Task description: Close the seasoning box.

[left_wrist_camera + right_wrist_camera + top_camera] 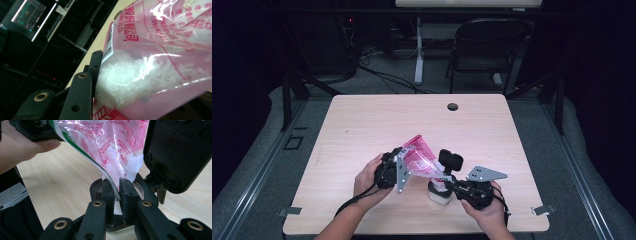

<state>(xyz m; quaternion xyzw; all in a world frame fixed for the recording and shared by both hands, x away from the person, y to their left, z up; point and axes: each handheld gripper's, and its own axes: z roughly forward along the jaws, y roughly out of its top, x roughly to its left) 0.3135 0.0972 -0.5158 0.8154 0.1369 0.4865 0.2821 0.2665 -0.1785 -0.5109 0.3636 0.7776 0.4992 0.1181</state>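
A pink and clear plastic bag (419, 157) of white crystals hangs tilted above the table, mouth end down to the right. My left gripper (408, 164) is shut on its upper, filled end; one black finger (96, 62) presses the bag (155, 62) and the other is hidden behind it. The bag's lower corner (110, 147) runs down between the jaws of my right gripper (117, 188), which stand a narrow gap apart around the thin film. Right below is a white jar (439, 196) with its black flip lid (451, 160) raised; its rim (96, 187) and lid (175, 152) sit just behind the jaws.
The light wood table (362, 125) has a round cable hole (452, 106) near its far edge. A black folding chair (487, 45) and cables stand on the floor beyond. The person's left hand (22, 147) is close to the bag's top.
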